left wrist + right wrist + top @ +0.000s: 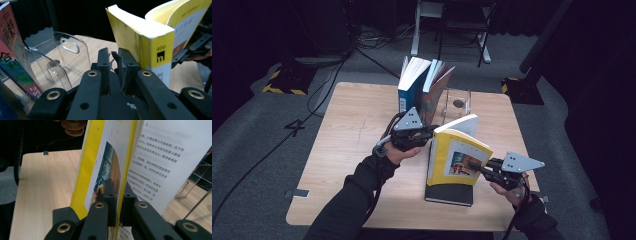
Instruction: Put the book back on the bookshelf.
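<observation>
Right hand-held gripper (476,166) clamped on the front cover of an upright yellow paperback book (458,159), left hand-held gripper (428,134) nearly together, empty, beside its spine, pale wooden worktop (352,150) beneath

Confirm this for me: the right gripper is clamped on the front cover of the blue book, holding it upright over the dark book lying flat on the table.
Not quite: the right gripper is clamped on the front cover of the yellow book, not a blue one. The right gripper view shows its jaws pinching the yellow-edged cover. The rest holds: the high view shows it upright over the dark book lying flat on the table.
</observation>
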Demonstrator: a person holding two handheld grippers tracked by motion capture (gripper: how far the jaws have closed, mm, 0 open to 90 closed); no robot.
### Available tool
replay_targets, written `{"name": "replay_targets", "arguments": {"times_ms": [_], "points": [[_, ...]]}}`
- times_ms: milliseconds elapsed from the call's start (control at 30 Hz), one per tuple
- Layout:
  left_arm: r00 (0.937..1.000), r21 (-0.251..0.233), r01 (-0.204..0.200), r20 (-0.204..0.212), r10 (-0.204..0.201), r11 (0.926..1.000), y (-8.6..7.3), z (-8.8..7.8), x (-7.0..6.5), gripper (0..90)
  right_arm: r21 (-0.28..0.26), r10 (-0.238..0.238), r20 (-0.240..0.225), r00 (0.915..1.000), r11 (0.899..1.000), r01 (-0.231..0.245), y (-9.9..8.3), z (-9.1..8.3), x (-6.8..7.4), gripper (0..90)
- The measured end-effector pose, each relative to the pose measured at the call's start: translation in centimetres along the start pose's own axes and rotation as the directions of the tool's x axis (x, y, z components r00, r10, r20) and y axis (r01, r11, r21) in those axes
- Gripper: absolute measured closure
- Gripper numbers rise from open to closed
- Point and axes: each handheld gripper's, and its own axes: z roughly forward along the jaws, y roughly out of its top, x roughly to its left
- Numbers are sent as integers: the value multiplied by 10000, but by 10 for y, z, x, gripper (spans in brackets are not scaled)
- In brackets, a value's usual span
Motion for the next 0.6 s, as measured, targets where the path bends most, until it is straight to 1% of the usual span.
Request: {"name": "replay_targets", "arguments": {"times_ms": [100, 167, 367, 600], "points": [[9998, -8, -170, -55, 170, 9999, -2, -4, -7, 767, -45, -42, -151, 9999, 10000, 41, -2, -4, 3, 865], [9996, 61, -279, -11, 279, 9996, -4, -6, -11, 749, -21, -48, -248, 9997, 10000, 47, -3, -6, 5, 866], [9994, 264, -299, -160, 303, 9992, -12, -8, -21, 701, 49, -212, -283, 9994, 9998, 213, -4, -9, 11, 866], [9982, 899, -443, -362, 477, 9950, -29, -14, -32, 628, 62, -283, -347, 9990, 9996, 286, -5, -11, 15, 864]]}}
